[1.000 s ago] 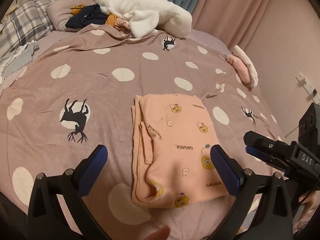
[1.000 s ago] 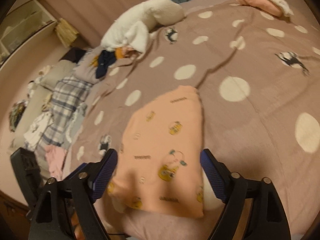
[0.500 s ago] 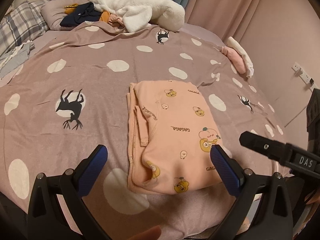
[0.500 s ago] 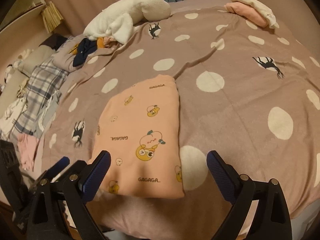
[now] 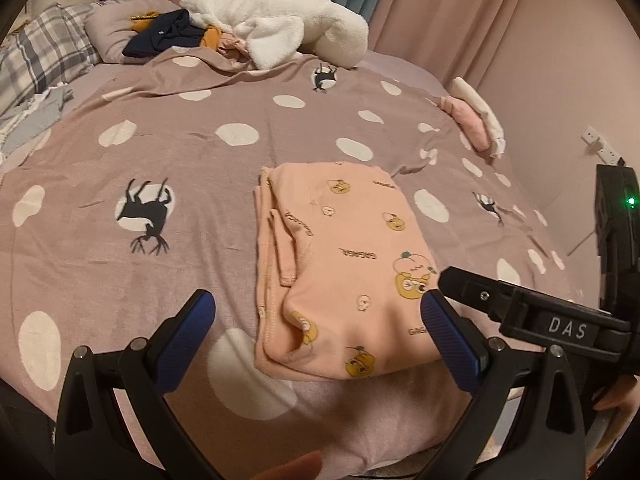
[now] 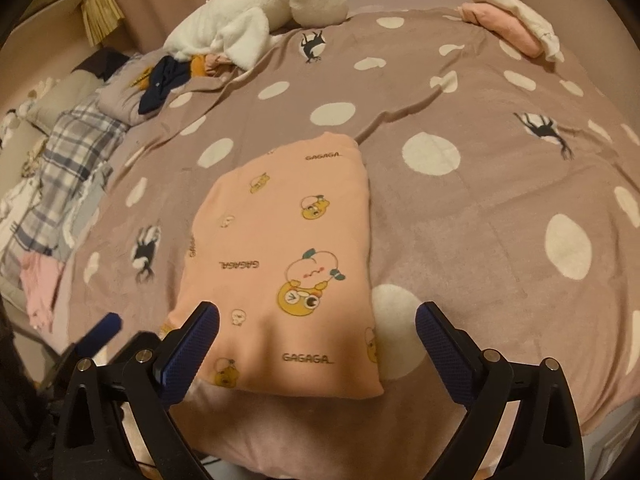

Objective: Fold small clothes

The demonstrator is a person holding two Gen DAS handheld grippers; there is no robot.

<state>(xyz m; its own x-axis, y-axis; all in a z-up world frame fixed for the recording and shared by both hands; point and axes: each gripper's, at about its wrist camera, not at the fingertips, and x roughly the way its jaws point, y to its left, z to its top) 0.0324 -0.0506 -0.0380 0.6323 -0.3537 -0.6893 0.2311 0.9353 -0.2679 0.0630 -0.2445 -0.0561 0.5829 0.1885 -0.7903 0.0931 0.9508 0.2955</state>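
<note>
Peach, soft knit pajama piece [image 5: 344, 272], folded into a rough rectangle with cartoon prints and "GAGAGA" lettering, lay flat on the mauve polka-dot blanket [image 5: 180, 184] near its front edge. Left wrist view showed what the right one hid: stacked fold layers and a cuff along the garment's left side, plus the right gripper [image 5: 444, 280] reaching in beside its right edge. Right wrist view showed only the smooth top face [image 6: 288, 248] and a rounded right fold. Left gripper [image 5: 316, 336] stood wide open, holding nothing, above the garment's near end. Right gripper [image 6: 316, 344] had just been opening; jaws wide, garment corner below them, not pinched. Beyond the garment: fluffy white fleece bundle [image 5: 280, 28], and a folded pink-and-cream stack [image 6: 508, 28] at the blanket's far right.
</note>
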